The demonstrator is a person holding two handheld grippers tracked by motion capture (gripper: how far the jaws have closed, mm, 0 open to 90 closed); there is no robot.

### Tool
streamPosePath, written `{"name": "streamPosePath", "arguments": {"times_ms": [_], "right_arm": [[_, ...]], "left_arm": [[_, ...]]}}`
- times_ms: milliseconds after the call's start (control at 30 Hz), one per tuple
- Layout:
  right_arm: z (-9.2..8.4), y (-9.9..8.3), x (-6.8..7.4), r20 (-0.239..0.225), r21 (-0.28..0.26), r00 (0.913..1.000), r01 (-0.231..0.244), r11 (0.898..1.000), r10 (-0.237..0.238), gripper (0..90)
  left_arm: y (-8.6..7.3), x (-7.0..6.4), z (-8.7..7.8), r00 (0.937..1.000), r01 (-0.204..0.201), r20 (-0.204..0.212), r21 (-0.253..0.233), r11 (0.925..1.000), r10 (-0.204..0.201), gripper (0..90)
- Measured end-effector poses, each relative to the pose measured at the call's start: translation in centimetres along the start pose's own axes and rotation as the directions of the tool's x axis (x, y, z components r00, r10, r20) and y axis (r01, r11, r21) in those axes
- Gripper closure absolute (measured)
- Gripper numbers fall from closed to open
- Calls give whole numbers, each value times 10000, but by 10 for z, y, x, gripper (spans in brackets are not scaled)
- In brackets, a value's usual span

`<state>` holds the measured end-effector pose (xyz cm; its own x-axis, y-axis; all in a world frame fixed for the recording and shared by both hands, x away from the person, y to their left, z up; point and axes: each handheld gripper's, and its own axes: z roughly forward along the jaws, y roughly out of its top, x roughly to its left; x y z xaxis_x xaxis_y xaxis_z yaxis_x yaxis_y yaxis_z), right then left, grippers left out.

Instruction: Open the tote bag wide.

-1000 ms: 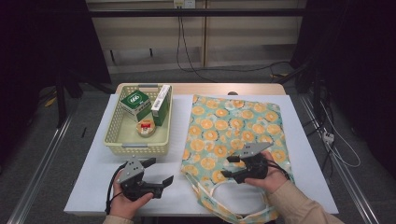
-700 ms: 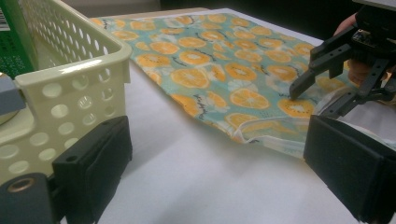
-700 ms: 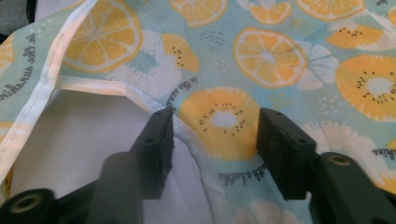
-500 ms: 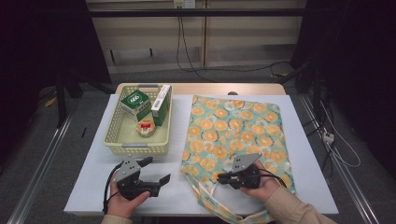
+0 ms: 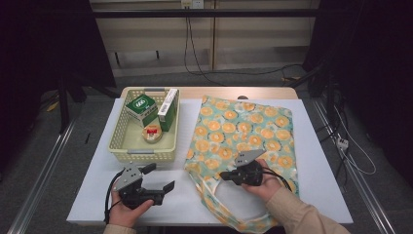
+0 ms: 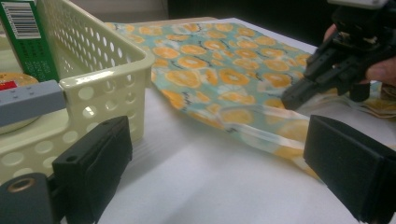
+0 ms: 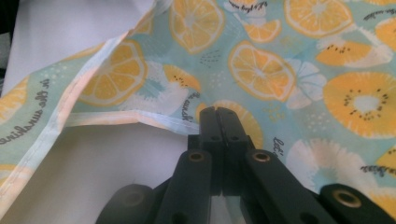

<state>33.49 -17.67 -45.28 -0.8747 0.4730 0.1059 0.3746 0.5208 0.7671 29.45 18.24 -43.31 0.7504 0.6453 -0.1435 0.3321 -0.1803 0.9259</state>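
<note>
The left tongs (image 5: pixel 157 179) rest with jaws wide apart on bare worktop (image 5: pixel 319 161) just in front of the basket (image 5: pixel 141 155), open room to their right. The right tongs (image 5: pixel 225 174) have just closed, jaws together at the bag (image 5: pixel 243 129) mouth's hem; whether cloth is pinched, I cannot tell. The bag lies flat, long axis running away from the person, mouth and handles nearest the front edge.
</note>
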Motion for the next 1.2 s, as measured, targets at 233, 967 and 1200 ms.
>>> {"name": "streamPosePath", "arguments": {"times_ms": [233,967,1200], "right_arm": [[14,23,-12,317,-80,9989,-341,9994,343,900],[37,38,-35,1122,-457,9870,-1110,9928,1155,900],[35,36,-43,1445,-329,9823,-1159,9927,1194,900]], "left_arm": [[0,2,-1,10000,75,-37,-43,10000,-75,76],[1,5,-5,9997,137,-199,-241,9996,-141,75],[1,5,-6,9997,147,-184,-270,9995,-152,75]]}}
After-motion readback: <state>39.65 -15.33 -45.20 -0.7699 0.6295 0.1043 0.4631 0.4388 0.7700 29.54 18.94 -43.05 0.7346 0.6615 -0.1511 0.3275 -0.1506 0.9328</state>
